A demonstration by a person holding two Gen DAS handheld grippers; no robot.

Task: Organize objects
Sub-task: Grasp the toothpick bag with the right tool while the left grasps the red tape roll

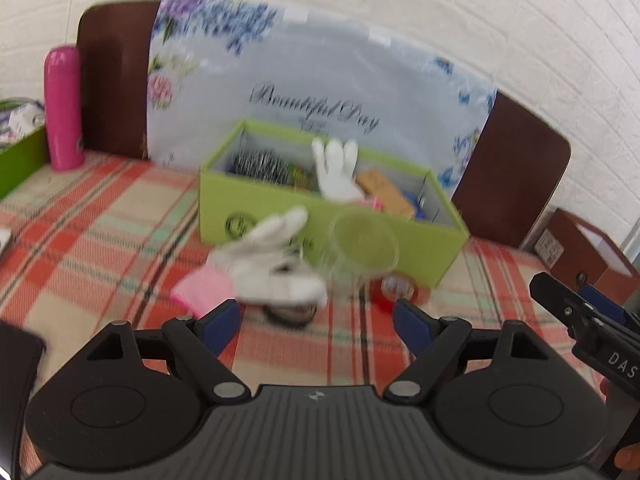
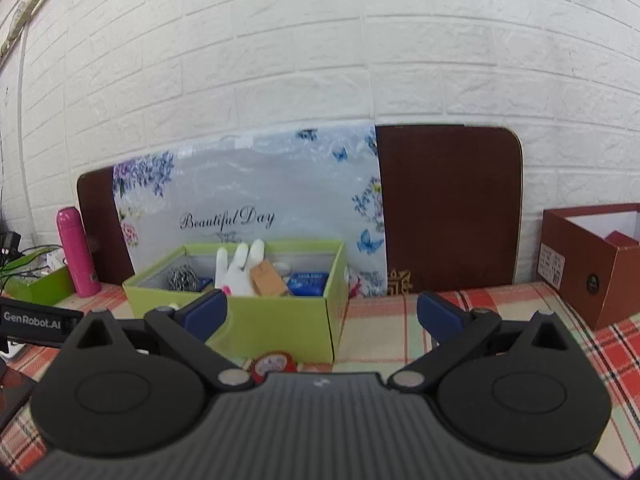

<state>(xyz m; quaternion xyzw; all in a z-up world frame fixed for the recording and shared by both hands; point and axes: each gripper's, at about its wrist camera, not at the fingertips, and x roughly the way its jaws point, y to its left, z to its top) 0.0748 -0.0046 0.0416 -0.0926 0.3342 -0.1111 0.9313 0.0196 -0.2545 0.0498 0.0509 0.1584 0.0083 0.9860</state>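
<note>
Left wrist view, blurred: the left gripper [image 1: 316, 320] hangs with jaws spread and empty just short of a white glove with a pink cuff [image 1: 264, 276], which lies on the plaid tablecloth [image 1: 100, 220] touching a clear plastic cup [image 1: 362, 252]; a reach for the glove could likely knock the cup over. Right wrist view: the right gripper [image 2: 322, 316], jaws wide and empty, faces the green box [image 2: 256, 320], which holds a second white glove [image 2: 238, 272], a steel scourer [image 2: 184, 278], a tan card packet [image 2: 268, 280] and a blue packet [image 2: 306, 283].

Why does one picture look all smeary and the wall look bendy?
Left wrist view: motion blur smears the white glove and clear cup. Right wrist view: sharper, the green box looks crisp. Both: the fisheye lens curves the brick wall.
</note>
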